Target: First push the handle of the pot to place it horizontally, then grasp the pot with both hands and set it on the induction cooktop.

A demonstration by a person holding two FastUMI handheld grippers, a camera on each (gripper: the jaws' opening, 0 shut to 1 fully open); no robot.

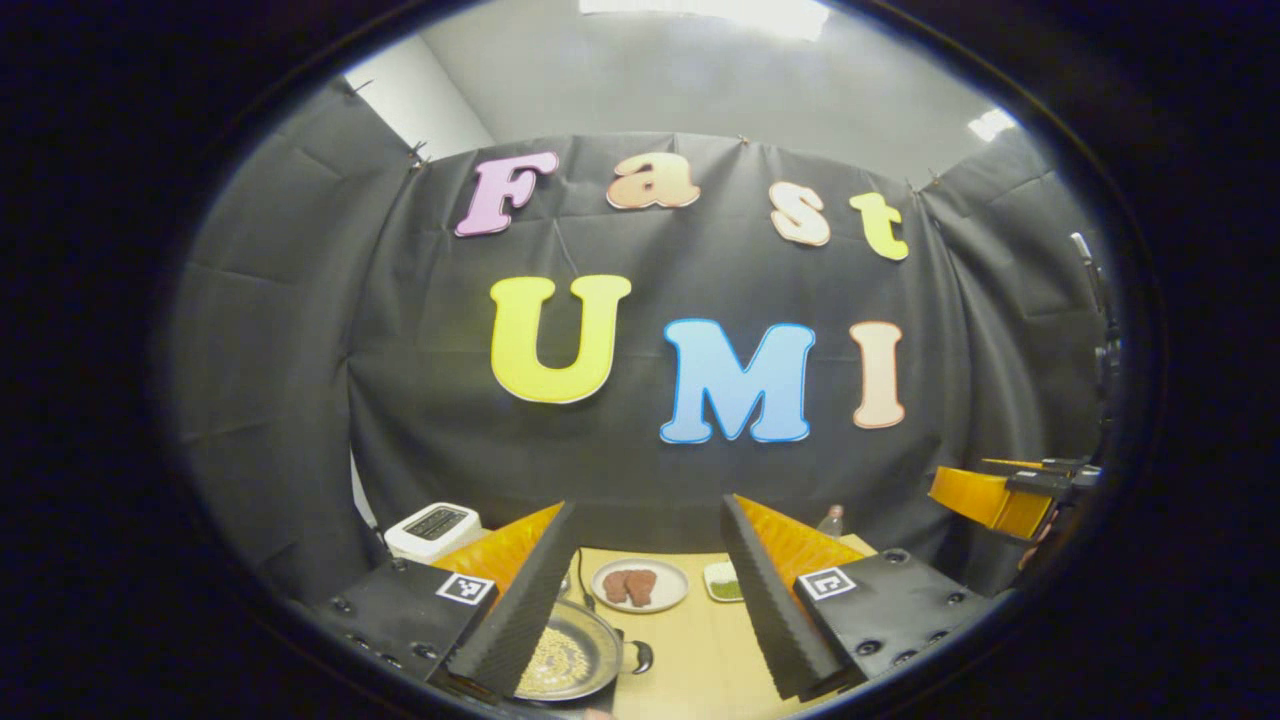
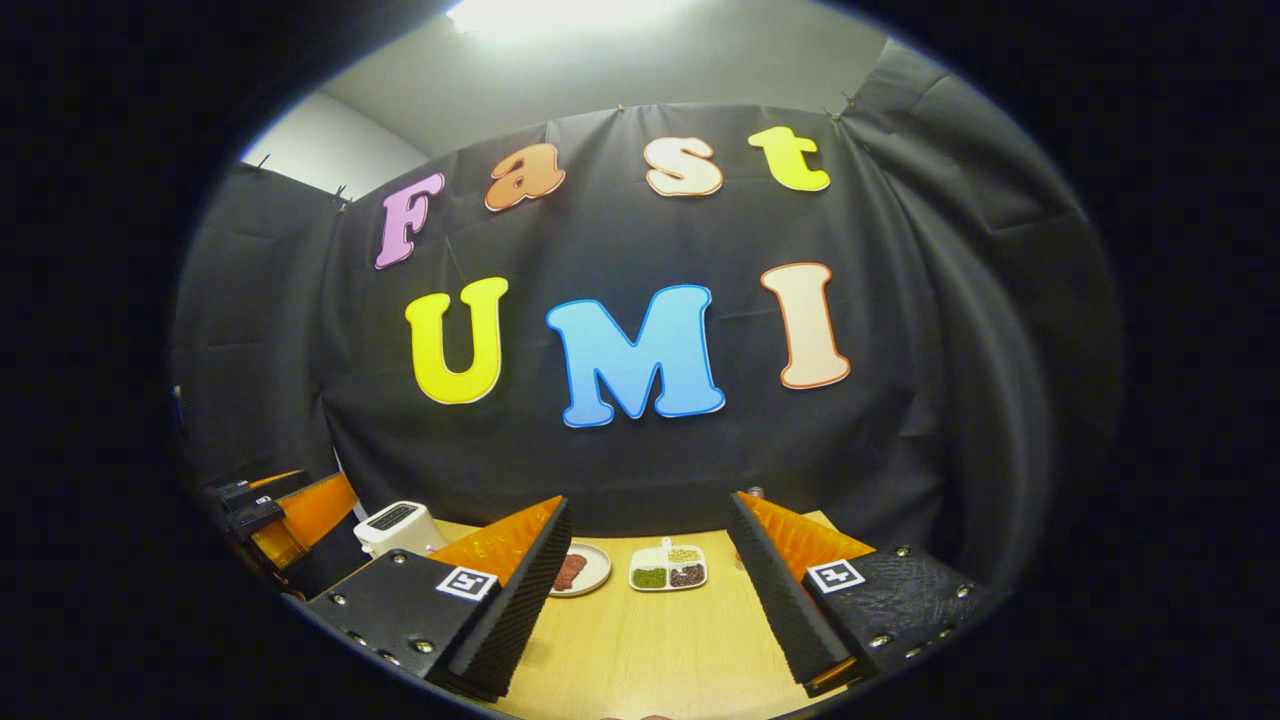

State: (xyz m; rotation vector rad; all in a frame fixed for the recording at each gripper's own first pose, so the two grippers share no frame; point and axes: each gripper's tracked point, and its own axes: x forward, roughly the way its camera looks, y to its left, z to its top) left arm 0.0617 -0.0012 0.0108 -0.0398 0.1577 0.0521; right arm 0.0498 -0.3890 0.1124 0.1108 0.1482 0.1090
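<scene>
Judging from both views, hardly begun: both grippers raised above the counter [image 2: 640,640], neither touching anything. In the left gripper view, left gripper [image 1: 648,590] with jaws spread wide and nothing between them; the pot [image 1: 575,660] low down, just behind and partly under the left finger, resting on the counter with pale grain-like contents inside, and one small dark side handle [image 1: 640,657] sticking out toward the gap between the fingers. In the right gripper view, right gripper [image 2: 645,585] also spread open and empty, only bare counter between its fingers. Still to do, as it seems: pushing the handle into the horizontal position, taking hold of the pot from both sides, carrying it to the induction cooktop. Beyond the left gripper, a plate with brownish pieces [image 1: 638,585] and a small divided dish [image 1: 724,582]; farther to its left, a white toaster-like appliance [image 1: 435,528]. Hard to make out: the near rim and the far side of the pot, cut off by the view's lower edge and covered by the finger; whether the handle is already horizontal, impossible to say. No induction cooktop recognised with certainty. At the far right edge of the left gripper view, the other gripper seen only in part, held up off the counter.
</scene>
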